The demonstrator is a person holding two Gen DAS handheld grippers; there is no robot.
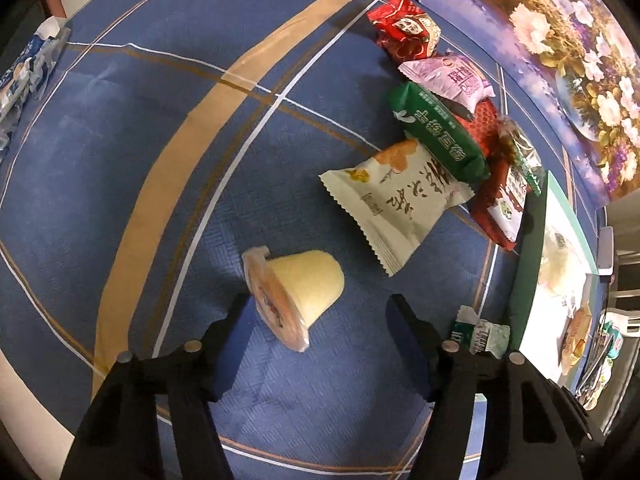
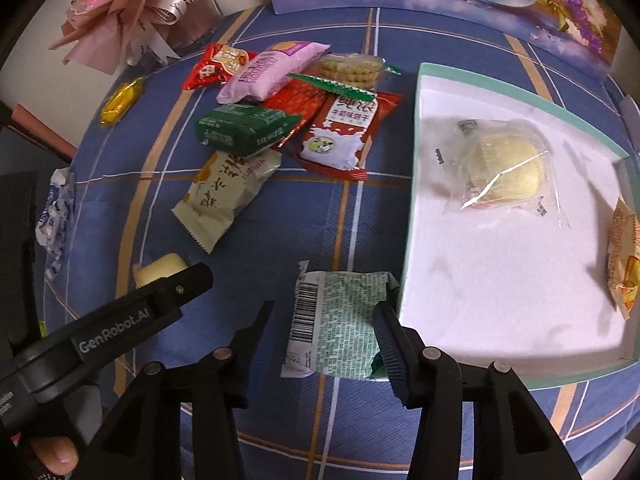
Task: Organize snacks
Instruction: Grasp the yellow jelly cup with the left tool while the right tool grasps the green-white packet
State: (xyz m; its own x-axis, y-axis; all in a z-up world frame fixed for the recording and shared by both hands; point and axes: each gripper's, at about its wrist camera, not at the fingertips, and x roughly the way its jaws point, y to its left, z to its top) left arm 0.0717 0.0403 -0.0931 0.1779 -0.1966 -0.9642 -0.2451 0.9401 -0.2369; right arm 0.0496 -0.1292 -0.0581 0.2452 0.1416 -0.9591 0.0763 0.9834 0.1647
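Note:
My left gripper (image 1: 318, 306) is open around a yellow jelly cup (image 1: 298, 294) lying on its side on the blue tablecloth; the cup also shows in the right wrist view (image 2: 160, 269). My right gripper (image 2: 324, 312) is open around a green-white snack packet (image 2: 340, 320), which also shows in the left wrist view (image 1: 480, 334), lying against the teal box (image 2: 412, 208). The box holds a clear-wrapped yellow cake (image 2: 504, 168) and an orange packet (image 2: 624, 256). A cream packet (image 1: 394, 200) lies beyond the cup.
A pile of packets lies at the back: green (image 2: 244, 128), pink (image 2: 268, 70), red (image 2: 216, 66), red milk-biscuit (image 2: 340, 132), cookies (image 2: 348, 68). A yellow candy (image 2: 120, 100) and blue-white wrapper (image 2: 54, 216) lie left. A bouquet (image 2: 132, 4) and floral picture (image 1: 560, 60) stand behind.

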